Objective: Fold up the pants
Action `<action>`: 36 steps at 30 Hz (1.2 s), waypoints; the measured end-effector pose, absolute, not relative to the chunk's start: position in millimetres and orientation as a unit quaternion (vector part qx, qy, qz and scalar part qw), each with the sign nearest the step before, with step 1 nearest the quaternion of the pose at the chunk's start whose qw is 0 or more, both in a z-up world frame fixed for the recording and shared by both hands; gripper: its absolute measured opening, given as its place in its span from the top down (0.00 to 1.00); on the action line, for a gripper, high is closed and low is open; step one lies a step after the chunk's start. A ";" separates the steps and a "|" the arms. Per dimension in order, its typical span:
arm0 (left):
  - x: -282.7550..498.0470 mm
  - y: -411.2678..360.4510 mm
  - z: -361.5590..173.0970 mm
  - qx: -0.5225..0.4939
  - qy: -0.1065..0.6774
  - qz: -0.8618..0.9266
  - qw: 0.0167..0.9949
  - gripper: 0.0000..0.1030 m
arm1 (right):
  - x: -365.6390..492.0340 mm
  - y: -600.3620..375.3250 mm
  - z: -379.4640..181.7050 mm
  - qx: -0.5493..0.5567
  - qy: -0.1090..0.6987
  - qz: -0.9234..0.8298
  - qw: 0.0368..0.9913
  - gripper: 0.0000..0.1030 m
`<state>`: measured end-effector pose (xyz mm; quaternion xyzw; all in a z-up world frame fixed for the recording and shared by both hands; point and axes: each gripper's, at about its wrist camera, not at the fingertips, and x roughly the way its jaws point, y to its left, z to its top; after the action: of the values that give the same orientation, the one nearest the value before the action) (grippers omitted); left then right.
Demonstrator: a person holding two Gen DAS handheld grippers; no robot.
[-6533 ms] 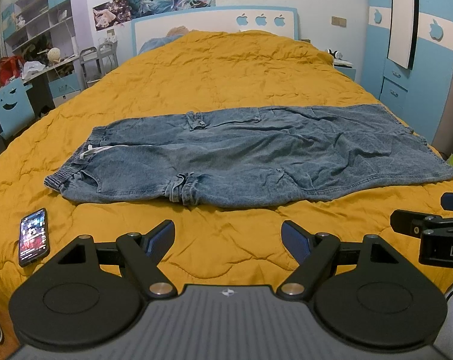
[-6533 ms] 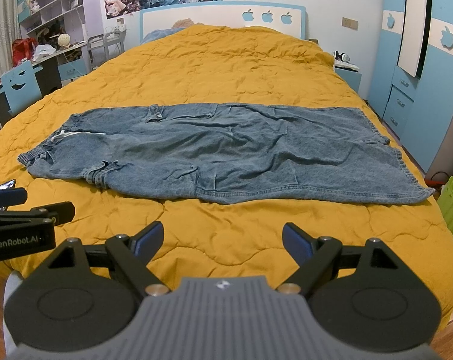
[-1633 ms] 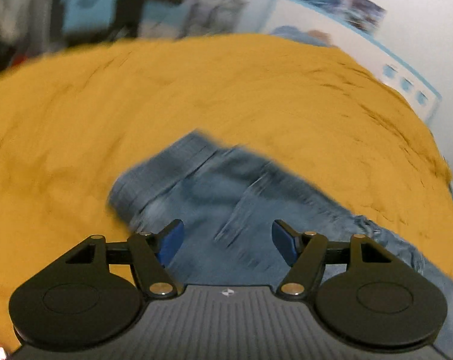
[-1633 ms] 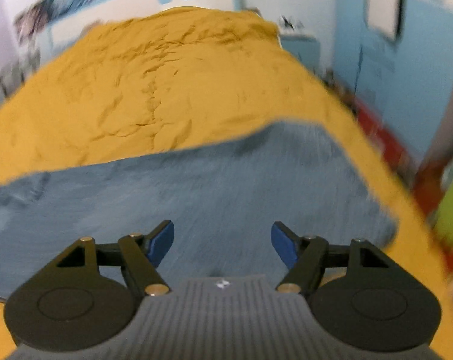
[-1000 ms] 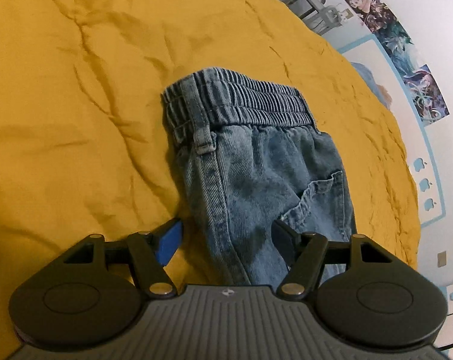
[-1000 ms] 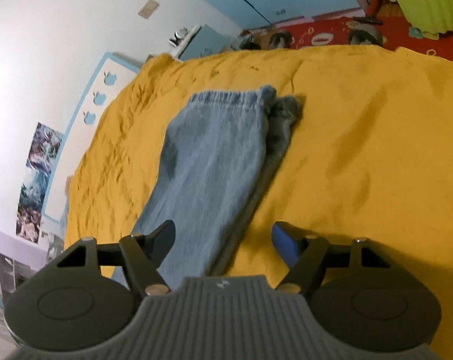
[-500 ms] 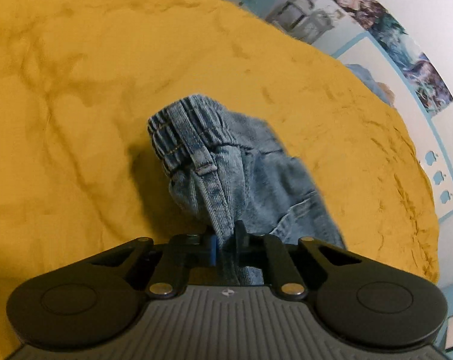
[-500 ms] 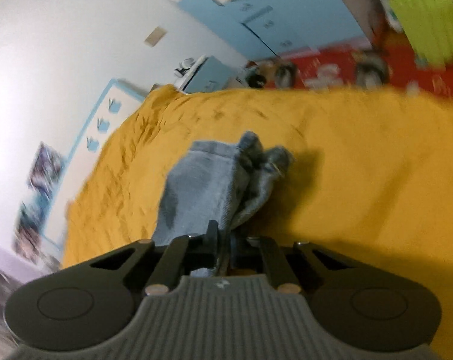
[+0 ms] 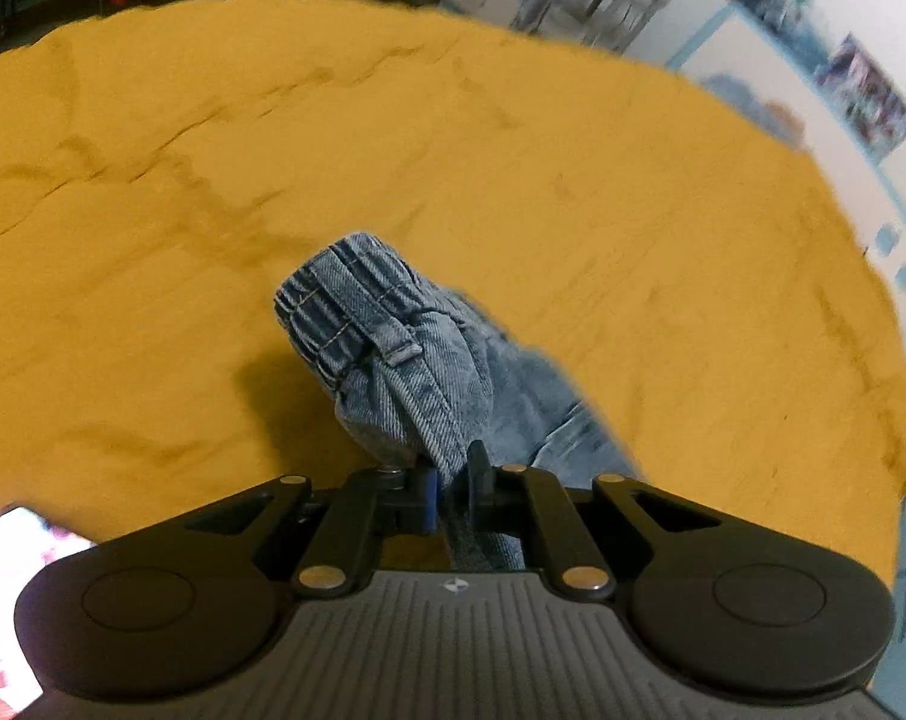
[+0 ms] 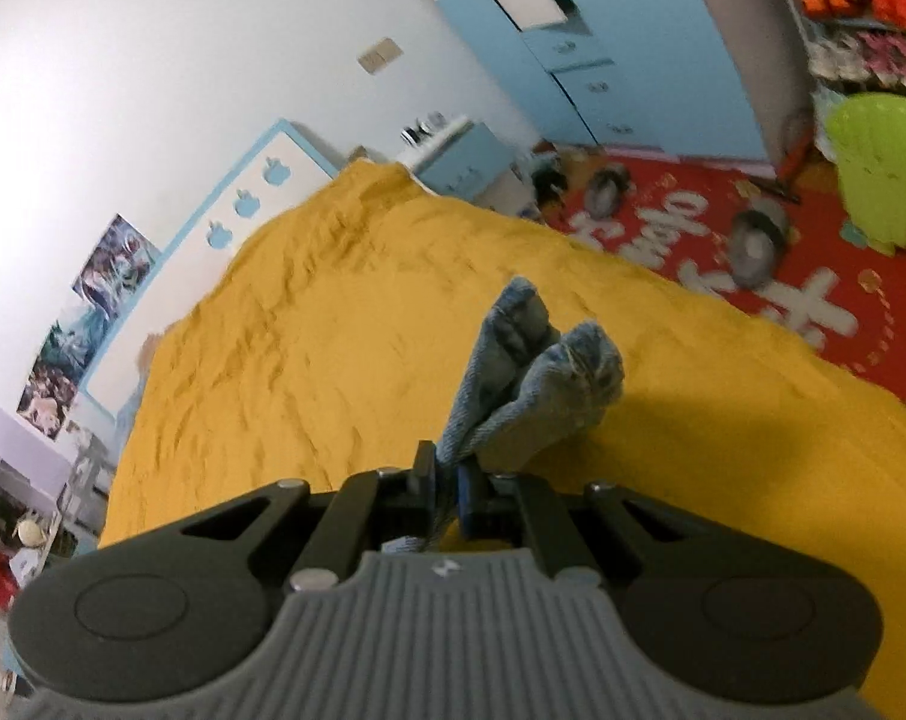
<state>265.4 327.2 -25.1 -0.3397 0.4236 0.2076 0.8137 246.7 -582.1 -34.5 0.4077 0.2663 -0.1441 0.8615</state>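
Pants (image 9: pixel 405 360) hang pinched above yellow quilt (image 9: pixel 153 210), green bin (image 10: pixel 879 174) nearby.

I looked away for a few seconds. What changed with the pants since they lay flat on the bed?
Both tools closed on the pants: the left tool pinches the waistband end, the right tool the leg cuffs. Both ends are now raised off the yellow bedspread. The bedspread itself is as it was.

Pants over bed, an end in each gripper

Waistband end of pants (image 9: pixel 387 354) above bedspread (image 9: pixel 153 240), nipped in left gripper (image 9: pixel 451 489); cuffs in right gripper (image 10: pixel 447 489); bin (image 10: pixel 882 174) on floor rt of bed.
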 end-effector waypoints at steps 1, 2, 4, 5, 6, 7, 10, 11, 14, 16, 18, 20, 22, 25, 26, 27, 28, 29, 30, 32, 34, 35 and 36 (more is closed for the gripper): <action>255.4 329.2 -31.8 -0.334 0.432 0.209 0.811 0.91 | 227.8 -582.7 -40.9 0.412 0.278 -0.146 0.856 0.99; 251.0 330.6 -36.1 -0.328 0.438 0.207 0.811 0.91 | 210.3 -581.2 -49.6 0.418 0.287 -0.146 0.849 0.99; 247.1 329.5 -47.9 -0.318 0.446 0.209 0.810 0.91 | 180.6 -580.8 -71.1 0.433 0.305 -0.150 0.835 1.00; 248.2 327.3 -53.2 -0.307 0.448 0.215 0.812 0.91 | 170.0 -580.9 -84.4 0.439 0.313 -0.153 0.828 0.99; 251.6 323.8 -58.6 -0.289 0.452 0.221 0.814 0.90 | 161.4 -582.3 -98.8 0.450 0.318 -0.159 0.819 0.99; 254.2 321.2 -62.2 -0.278 0.457 0.225 0.814 0.90 | 154.5 -583.3 -112.6 0.464 0.320 -0.162 0.810 0.99; 261.0 312.4 -67.3 -0.239 0.473 0.244 0.812 0.77 | 146.0 -585.7 -142.2 0.474 0.328 -0.166 0.800 0.99; 264.0 308.1 -67.2 -0.212 0.485 0.248 0.811 0.74 | 144.3 -585.7 -148.2 0.477 0.330 -0.167 0.797 0.98; 259.3 294.0 -59.9 -0.152 0.508 0.248 0.811 0.53 | 139.1 -591.8 -155.0 0.489 0.322 -0.169 0.793 0.86; 254.0 279.2 -51.1 -0.115 0.518 0.227 0.817 0.37 | 127.8 -603.7 -155.2 0.495 0.309 -0.179 0.792 0.77; 247.9 264.1 -40.1 -0.084 0.518 0.204 0.827 0.37 | 119.3 -619.8 -154.7 0.508 0.299 -0.190 0.785 0.69; 242.2 248.2 -27.8 -0.070 0.506 0.183 0.840 0.37 | 113.5 -637.5 -147.8 0.502 0.296 -0.199 0.788 0.69; 242.4 229.4 -19.6 -0.074 0.497 0.141 0.853 0.37 | 121.7 -650.8 -130.2 0.458 0.304 -0.191 0.813 0.67; 249.3 195.7 -19.2 -0.080 0.479 0.084 0.870 0.37 | 159.3 -663.1 -110.6 0.414 0.335 -0.119 0.838 0.54; 252.8 182.5 -22.6 -0.078 0.474 0.069 0.874 0.37 | 173.0 -664.6 -107.2 0.404 0.342 -0.099 0.843 0.54; 255.5 168.9 -26.7 -0.076 0.472 0.055 0.876 0.37 | 188.9 -664.9 -105.2 0.392 0.352 -0.078 0.847 0.54; 259.2 157.4 -32.4 -0.077 0.471 0.041 0.878 0.37 | 206.2 -664.3 -105.2 0.375 0.364 -0.059 0.851 0.54; 262.4 146.4 -40.3 -0.082 0.470 0.025 0.879 0.37 | 221.0 -664.3 -107.3 0.359 0.376 -0.048 0.853 0.54; 264.7 138.0 -48.1 -0.087 0.470 0.013 0.878 0.38 | 236.8 -665.2 -111.4 0.347 0.387 -0.038 0.853 0.54; 266.9 126.9 -62.9 -0.097 0.470 -0.004 0.877 0.38 | 264.2 -673.5 -124.2 0.340 0.406 -0.016 0.848 0.54; 269.3 120.9 -78.6 -0.105 0.476 -0.009 0.873 0.38 | 281.3 -681.8 -138.9 0.349 0.420 -0.004 0.838 0.54; 271.4 119.4 -87.3 -0.107 0.483 -0.008 0.869 0.38 | 287.9 -686.9 -146.9 0.356 0.426 0.003 0.832 0.53; 273.1 120.1 -94.5 -0.109 0.489 -0.007 0.865 0.38 | 293.8 -692.8 -155.5 0.363 0.433 0.009 0.825 0.51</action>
<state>273.1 120.1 -94.5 -0.1088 0.4892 -0.0074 0.8653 293.8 -692.8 -155.5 0.3633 0.4331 0.0088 0.8249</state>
